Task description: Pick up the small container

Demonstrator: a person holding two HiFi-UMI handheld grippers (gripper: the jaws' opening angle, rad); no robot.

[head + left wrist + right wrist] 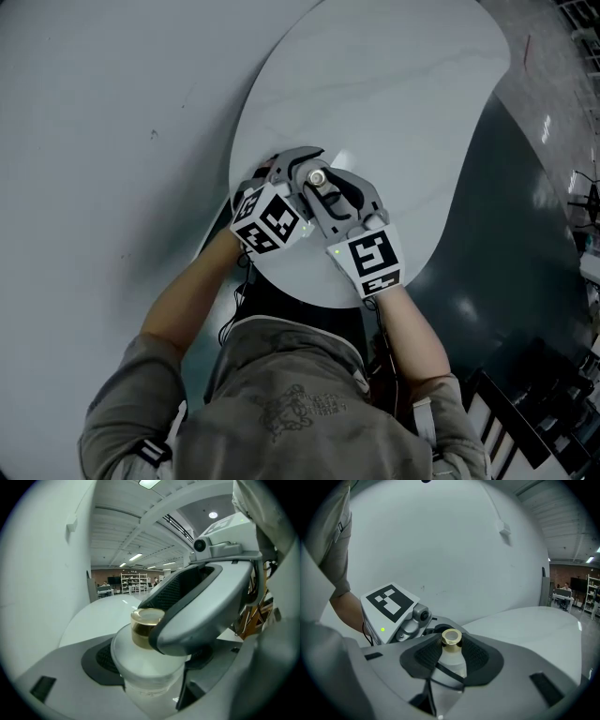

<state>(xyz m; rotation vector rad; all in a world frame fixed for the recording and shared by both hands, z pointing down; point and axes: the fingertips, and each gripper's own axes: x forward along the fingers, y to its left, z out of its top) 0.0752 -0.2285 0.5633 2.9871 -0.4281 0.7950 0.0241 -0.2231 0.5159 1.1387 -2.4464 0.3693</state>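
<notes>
The small container [317,177] is a frosted bottle with a gold cap [146,620], held upright above the near edge of the white table [394,103]. My left gripper [302,169] comes in from the left and is shut on its frosted body [147,667]. My right gripper [325,190] reaches in from the right, its dark pads [480,656] closed against the bottle [452,660] just under the cap. In the left gripper view a grey jaw of the right gripper [206,616] crosses in front of the cap. The bottle's base is hidden.
The table is rounded and its near rim [309,295] lies just under my hands. A pale wall or floor [103,112] fills the left, dark flooring [506,262] the right. Black frames [525,422] stand at the lower right.
</notes>
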